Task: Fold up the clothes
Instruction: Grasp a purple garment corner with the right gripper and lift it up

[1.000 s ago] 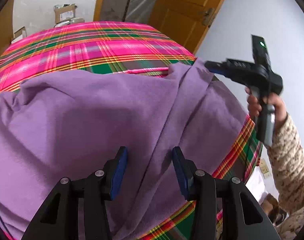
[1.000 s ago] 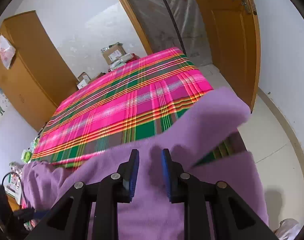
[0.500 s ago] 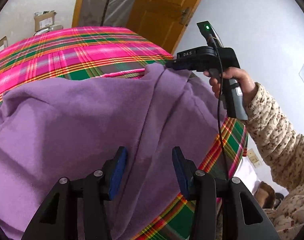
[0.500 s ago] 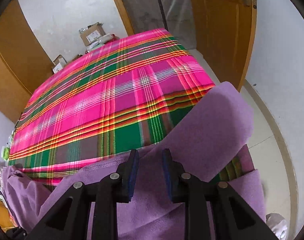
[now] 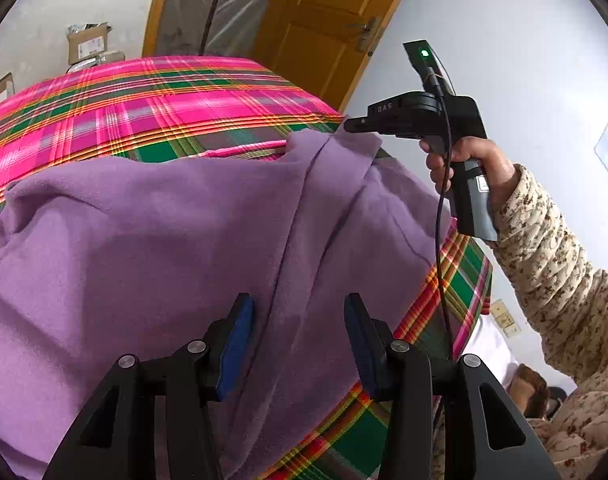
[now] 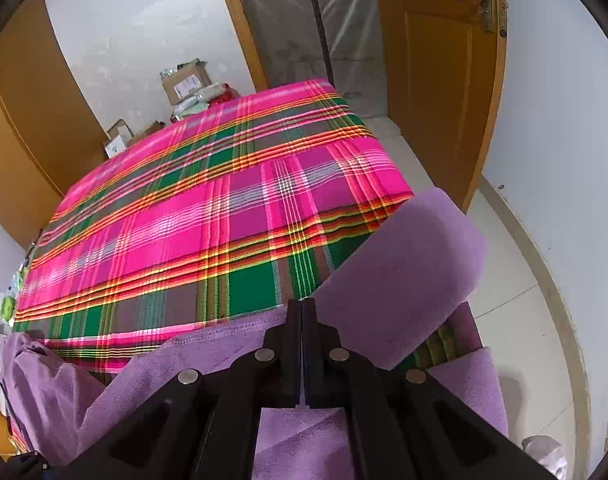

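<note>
The right gripper (image 6: 302,308) is pinched tight on the far edge of the purple cloth (image 5: 144,248). The left gripper (image 5: 298,336) hangs wide apart over the cloth, which lies spread on the plaid bed (image 6: 208,208). Lift the edge slowly and evenly so the cloth doesn't bunch up.

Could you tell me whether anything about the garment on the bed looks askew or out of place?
Yes: the purple garment lies rumpled with long creases, and its right side hangs over the edge of the plaid bedspread. The right gripper has pinched a corner, which stands up curled rather than flat.
</note>
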`<state>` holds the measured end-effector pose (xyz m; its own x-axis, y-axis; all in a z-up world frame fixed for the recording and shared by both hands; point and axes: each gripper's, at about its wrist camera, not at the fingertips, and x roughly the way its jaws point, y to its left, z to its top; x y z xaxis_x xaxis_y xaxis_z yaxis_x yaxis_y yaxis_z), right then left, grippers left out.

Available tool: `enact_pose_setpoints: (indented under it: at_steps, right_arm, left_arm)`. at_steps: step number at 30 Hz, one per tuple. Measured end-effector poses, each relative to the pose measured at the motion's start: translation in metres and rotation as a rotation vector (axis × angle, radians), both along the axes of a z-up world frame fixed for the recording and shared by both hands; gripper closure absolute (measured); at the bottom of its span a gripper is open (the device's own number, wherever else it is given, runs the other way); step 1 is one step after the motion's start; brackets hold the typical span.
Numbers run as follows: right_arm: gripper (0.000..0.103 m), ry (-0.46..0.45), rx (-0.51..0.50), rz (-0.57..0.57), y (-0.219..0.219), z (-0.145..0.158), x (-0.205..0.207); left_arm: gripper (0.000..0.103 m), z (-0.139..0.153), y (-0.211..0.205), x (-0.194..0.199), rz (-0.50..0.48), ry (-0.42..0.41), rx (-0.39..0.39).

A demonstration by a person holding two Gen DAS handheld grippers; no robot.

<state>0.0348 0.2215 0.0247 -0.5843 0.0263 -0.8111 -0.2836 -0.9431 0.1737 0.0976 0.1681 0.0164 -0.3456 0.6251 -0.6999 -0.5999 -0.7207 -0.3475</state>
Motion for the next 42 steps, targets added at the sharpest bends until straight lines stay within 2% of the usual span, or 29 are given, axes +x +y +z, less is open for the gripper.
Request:
enact_pose_setpoints:
  at_steps: [2,4,7,11,14,16,19,25,33,38,42]
  right_arm:
    - [0.099,-0.024,-0.006,-0.019,0.002,-0.005,-0.007]
    - [0.078,-0.045,-0.015,-0.043,0.004,-0.011,-0.014]
    - [0.077,-0.060,-0.009,-0.071,0.007,-0.014,-0.022]
    - [0.077,-0.069,0.001,-0.110,0.009,-0.014,-0.028]
    - [0.082,-0.087,0.027,-0.135,0.007,-0.014,-0.032]
    - [0.097,-0.098,0.064,-0.141,0.006,-0.015,-0.034]
    - [0.100,-0.094,0.082,-0.122,0.005,-0.016,-0.032]
    - [0.102,-0.053,0.052,-0.120,0.009,-0.010,-0.017]
    - [0.102,0.038,0.045,-0.137,0.021,0.014,0.029]
    - [0.102,0.074,0.027,-0.160,0.033,0.020,0.058]
    - [0.102,0.076,-0.001,-0.184,0.042,0.012,0.075]
  left_arm:
    - [0.055,0.000,0.000,0.001,0.002,0.001,-0.004]
    - [0.055,-0.001,0.001,0.001,0.003,0.003,-0.009]
    - [0.055,-0.001,0.002,0.000,0.004,0.005,-0.019]
    - [0.055,-0.003,0.004,-0.001,0.006,0.008,-0.031]
    - [0.055,-0.003,0.004,-0.002,0.007,0.010,-0.036]
    - [0.055,-0.003,0.005,-0.002,0.009,0.012,-0.038]
    - [0.055,-0.003,0.005,-0.003,0.012,0.014,-0.041]
    - [0.055,-0.002,0.005,-0.004,0.018,0.020,-0.045]
    - [0.055,0.002,0.009,-0.003,0.032,0.049,-0.063]
    - [0.055,0.001,0.019,0.000,0.045,0.079,-0.124]
    - [0.055,0.001,0.028,0.002,0.046,0.118,-0.176]
